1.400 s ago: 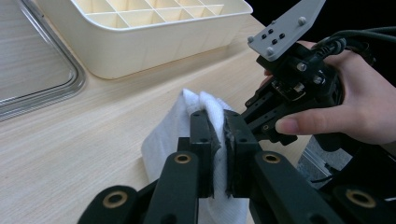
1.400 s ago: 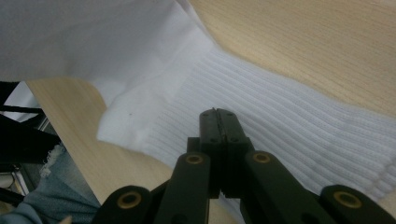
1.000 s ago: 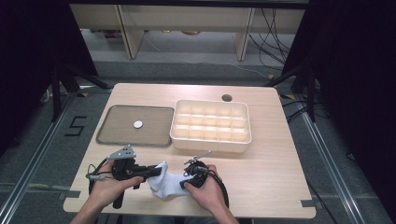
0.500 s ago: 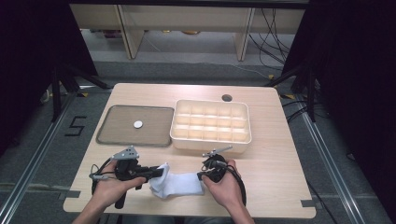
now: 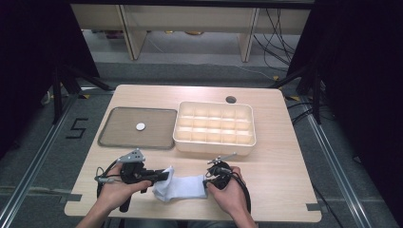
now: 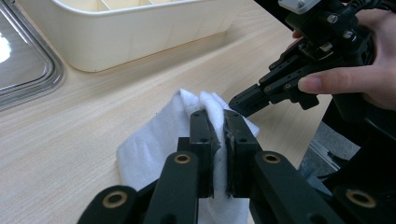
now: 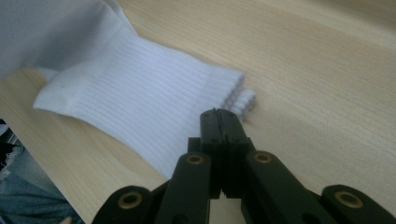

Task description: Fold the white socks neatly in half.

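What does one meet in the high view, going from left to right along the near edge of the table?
Left gripper → white sock → right gripper.

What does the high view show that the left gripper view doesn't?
High view alone: the whole table, the small white disc on the grey tray, and the full divided bin. Left gripper view alone: close up, the left gripper with its jaws pinching a fold of the white sock. Both share the sock, the bin's wall, part of the tray, and the right gripper at the sock's other end.
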A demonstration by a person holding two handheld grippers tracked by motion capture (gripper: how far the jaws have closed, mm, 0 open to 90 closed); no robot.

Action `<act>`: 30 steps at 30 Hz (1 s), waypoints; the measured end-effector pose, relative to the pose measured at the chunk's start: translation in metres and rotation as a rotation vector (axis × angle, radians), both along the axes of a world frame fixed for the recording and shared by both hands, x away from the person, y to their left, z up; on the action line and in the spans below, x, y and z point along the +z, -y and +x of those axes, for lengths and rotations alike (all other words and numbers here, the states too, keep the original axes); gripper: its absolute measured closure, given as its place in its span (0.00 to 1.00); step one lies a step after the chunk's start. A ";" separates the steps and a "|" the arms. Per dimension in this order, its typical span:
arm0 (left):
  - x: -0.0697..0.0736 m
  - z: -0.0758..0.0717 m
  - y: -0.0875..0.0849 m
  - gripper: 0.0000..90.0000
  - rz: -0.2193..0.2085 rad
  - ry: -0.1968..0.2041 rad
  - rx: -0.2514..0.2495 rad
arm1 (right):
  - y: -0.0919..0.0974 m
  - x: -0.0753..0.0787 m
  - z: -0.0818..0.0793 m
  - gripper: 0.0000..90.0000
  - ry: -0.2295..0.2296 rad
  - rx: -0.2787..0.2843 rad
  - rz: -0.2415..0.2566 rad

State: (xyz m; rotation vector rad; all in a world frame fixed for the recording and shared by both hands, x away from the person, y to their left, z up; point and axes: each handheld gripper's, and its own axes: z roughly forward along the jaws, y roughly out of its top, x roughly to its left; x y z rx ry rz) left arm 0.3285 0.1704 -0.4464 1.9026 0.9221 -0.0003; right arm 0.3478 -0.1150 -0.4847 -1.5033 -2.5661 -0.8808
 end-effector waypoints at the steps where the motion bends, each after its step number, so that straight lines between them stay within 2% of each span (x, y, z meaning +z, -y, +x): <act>1: -0.001 0.000 0.001 0.92 -0.002 0.004 0.004 | -0.001 0.000 -0.001 1.00 -0.014 -0.026 -0.003; 3: 0.000 0.000 0.003 0.92 0.016 0.007 0.008 | -0.001 0.000 -0.001 1.00 0.000 -0.008 0.000; 4: -0.001 0.001 0.003 0.92 0.010 0.004 -0.004 | -0.001 0.000 -0.001 1.00 0.005 -0.002 0.008; 6: -0.002 0.001 0.005 0.92 0.028 0.015 0.007 | -0.003 0.001 -0.002 1.00 -0.011 -0.030 -0.002; 9: -0.002 0.002 0.008 0.92 0.036 0.019 -0.002 | -0.004 0.000 -0.003 1.00 0.003 -0.013 0.005; 10: -0.003 0.002 0.010 0.92 0.042 0.027 0.009 | -0.004 0.000 -0.002 1.00 0.003 -0.009 0.001; 15: -0.005 0.005 0.015 0.92 0.060 0.027 0.002 | -0.005 -0.001 -0.002 0.99 -0.006 -0.002 0.013; 20: -0.007 0.005 0.020 0.92 0.087 0.031 0.007 | -0.005 0.001 -0.003 0.99 0.007 -0.001 0.010; 23: -0.009 0.007 0.022 0.92 0.082 0.027 -0.002 | -0.006 0.004 -0.005 0.99 0.018 -0.001 0.018; 26: -0.011 0.008 0.024 0.92 0.096 0.020 -0.010 | -0.006 0.006 -0.005 0.99 0.036 0.006 0.019; 28: -0.012 0.007 0.026 0.92 0.101 0.026 0.006 | -0.007 0.005 -0.005 0.99 0.037 0.002 0.016; 30: -0.013 0.009 0.026 0.92 0.101 0.021 -0.008 | -0.007 0.003 -0.005 0.99 0.016 -0.007 0.015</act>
